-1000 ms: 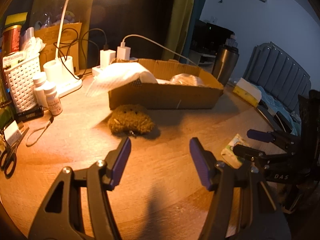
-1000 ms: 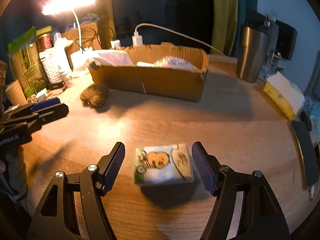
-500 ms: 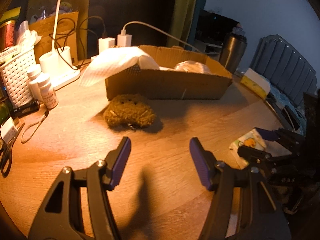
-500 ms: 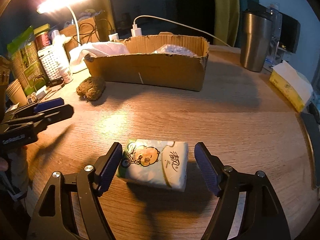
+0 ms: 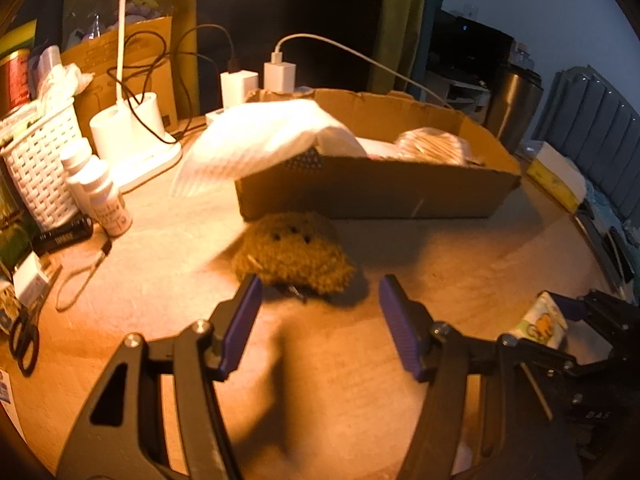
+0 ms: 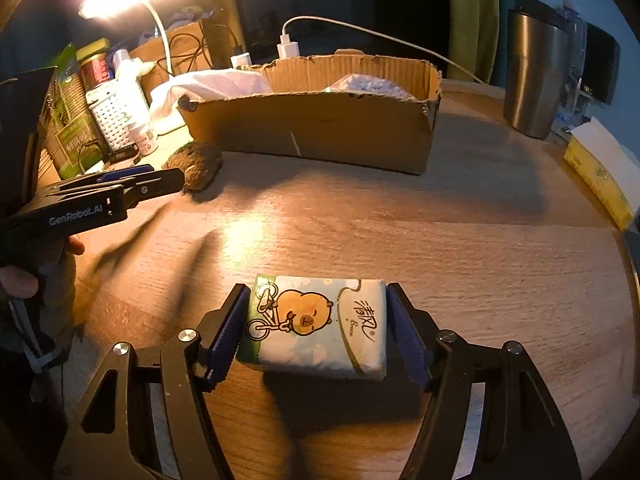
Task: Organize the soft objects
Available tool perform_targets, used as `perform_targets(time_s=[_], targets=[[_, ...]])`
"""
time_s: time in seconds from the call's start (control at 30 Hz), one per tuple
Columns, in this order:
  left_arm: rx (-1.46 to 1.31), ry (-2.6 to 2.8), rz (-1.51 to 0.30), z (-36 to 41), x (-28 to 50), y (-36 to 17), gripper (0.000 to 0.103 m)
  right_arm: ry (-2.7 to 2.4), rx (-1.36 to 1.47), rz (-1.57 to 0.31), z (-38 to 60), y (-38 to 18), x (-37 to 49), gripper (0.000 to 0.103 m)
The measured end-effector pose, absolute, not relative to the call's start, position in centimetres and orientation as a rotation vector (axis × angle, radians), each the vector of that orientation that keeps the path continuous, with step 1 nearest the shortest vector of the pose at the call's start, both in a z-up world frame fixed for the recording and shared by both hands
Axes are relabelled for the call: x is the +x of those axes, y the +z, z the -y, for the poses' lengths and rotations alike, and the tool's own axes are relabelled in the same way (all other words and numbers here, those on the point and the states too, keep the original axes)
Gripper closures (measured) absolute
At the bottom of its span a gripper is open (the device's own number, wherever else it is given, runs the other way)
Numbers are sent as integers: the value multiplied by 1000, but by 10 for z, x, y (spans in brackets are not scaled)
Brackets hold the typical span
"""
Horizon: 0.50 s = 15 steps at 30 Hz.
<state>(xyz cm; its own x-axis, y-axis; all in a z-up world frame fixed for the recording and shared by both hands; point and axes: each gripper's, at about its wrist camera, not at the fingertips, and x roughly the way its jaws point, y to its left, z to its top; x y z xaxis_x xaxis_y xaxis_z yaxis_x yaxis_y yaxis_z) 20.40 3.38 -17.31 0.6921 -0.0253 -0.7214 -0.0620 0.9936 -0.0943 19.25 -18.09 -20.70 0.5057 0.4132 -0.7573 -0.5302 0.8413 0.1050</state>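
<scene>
The left hand-held gripper (image 5: 320,312) is held open above the wooden bench (image 5: 360,380), its purple pads apart with nothing between them, and the brown plush toy (image 5: 294,254) is seen just beyond its tips, in front of the cardboard box (image 5: 372,196). The right hand-held gripper (image 6: 316,332) has just been closing, and the tissue pack (image 6: 320,328) lies on the bench between its pads, which are seen set against its two short sides.

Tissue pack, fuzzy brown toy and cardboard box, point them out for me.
tissue pack (image 6: 316,326), right wrist view, printed top face.
fuzzy brown toy (image 5: 294,254), left wrist view, middle of body.
cardboard box (image 6: 312,128), right wrist view, front wall.
</scene>
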Motion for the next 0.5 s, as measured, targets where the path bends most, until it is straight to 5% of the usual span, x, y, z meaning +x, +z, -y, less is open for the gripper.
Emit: perform_targets(time_s=[0.37, 0.5], targets=[[-75, 58, -845, -39, 238, -183, 40, 570, -96, -872, 196, -204, 207, 32], [-64, 39, -880, -35, 248, -191, 26, 567, -90, -870, 196, -203, 208, 32]])
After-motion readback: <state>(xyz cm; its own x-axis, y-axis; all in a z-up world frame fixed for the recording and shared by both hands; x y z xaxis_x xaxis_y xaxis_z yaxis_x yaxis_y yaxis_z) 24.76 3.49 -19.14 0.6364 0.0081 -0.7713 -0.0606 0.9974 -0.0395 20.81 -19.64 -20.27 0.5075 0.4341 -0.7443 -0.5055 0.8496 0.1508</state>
